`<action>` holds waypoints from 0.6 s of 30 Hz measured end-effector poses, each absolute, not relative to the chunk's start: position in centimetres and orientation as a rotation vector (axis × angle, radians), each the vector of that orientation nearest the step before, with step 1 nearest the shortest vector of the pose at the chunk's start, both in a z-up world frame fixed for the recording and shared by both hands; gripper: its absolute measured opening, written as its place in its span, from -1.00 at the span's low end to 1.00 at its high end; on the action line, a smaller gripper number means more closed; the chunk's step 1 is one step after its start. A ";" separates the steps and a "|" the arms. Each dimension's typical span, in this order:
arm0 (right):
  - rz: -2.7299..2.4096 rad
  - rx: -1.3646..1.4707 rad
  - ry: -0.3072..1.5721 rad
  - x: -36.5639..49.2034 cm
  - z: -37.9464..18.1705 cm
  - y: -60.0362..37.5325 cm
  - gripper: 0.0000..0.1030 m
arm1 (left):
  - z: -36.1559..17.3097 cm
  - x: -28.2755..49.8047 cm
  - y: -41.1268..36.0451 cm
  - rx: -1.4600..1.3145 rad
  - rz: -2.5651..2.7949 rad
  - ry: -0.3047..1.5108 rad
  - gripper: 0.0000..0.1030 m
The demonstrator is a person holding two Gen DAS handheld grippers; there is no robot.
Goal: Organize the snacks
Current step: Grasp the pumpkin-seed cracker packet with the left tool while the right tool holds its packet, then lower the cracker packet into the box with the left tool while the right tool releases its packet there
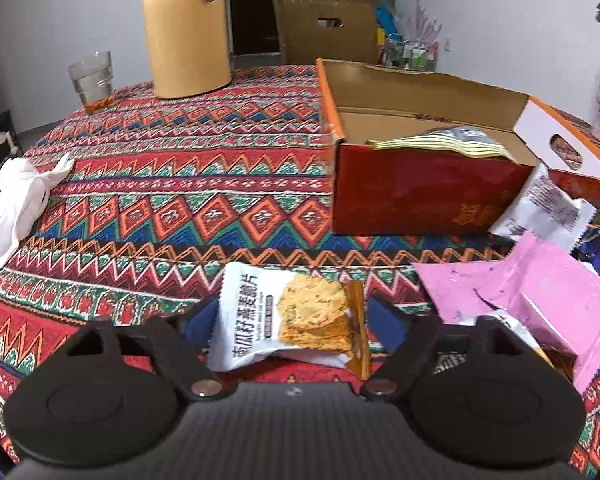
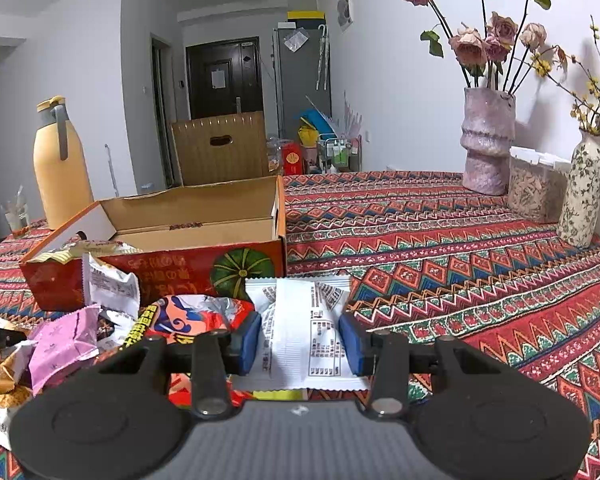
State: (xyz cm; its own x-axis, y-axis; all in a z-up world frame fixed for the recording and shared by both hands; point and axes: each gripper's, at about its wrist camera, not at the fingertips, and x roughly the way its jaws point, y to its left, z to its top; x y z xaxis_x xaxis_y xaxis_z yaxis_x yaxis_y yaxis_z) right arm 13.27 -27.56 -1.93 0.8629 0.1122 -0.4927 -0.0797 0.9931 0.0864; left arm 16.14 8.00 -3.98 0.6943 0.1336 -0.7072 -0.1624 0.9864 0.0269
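Observation:
My left gripper [image 1: 294, 320] is shut on a white oat-crisp packet [image 1: 284, 316]; both blue pads touch its side edges, low over the patterned tablecloth. In the right wrist view, my right gripper [image 2: 300, 342] is shut on a white snack packet [image 2: 300, 320] with its printed back facing up, pinched between the pads. The open red cardboard box [image 1: 420, 192] stands ahead and to the right of the left gripper, with several flat packets [image 1: 440, 144] inside. The same box [image 2: 180, 268] lies ahead and to the left of the right gripper.
Loose snacks lie in front of the box: a pink packet [image 1: 540, 292], a white packet [image 1: 548, 204] leaning on the box, and a red-orange packet [image 2: 188, 316]. A yellow thermos [image 1: 188, 32], a glass [image 1: 92, 80] and a white cloth [image 1: 12, 208] sit at the left. Two vases [image 2: 486, 140] and a jar [image 2: 534, 188] stand at the far right.

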 end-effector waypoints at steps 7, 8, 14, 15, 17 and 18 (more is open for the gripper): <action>0.108 0.067 0.519 12.8 -2.0 -27.5 -0.19 | -3.7 15.4 7.6 -0.044 0.138 0.770 0.04; 0.108 0.068 0.519 12.7 -1.9 -27.5 -0.19 | -3.6 15.3 7.7 -0.049 0.136 0.769 0.00; 0.114 0.071 0.509 12.1 -1.7 -27.6 -0.18 | -3.3 14.4 8.0 -0.073 0.139 0.755 -0.02; 0.115 0.072 0.507 12.0 -1.6 -27.6 -0.18 | -3.2 14.3 8.1 -0.079 0.142 0.751 -0.02; 0.119 0.071 0.501 11.8 -1.4 -27.5 -0.18 | -2.8 13.9 8.2 -0.093 0.145 0.739 -0.02; 0.121 0.070 0.497 11.7 -1.3 -27.5 -0.18 | -2.5 13.8 8.2 -0.098 0.147 0.732 -0.02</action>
State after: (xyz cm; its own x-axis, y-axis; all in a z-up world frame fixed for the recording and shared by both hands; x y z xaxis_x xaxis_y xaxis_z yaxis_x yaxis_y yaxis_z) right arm 11.70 -27.49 -1.27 0.8718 0.1330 -0.4715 -0.0990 0.9904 0.0963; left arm 13.75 8.23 -2.52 0.7343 0.0992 -0.6715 -0.1673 0.9852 -0.0374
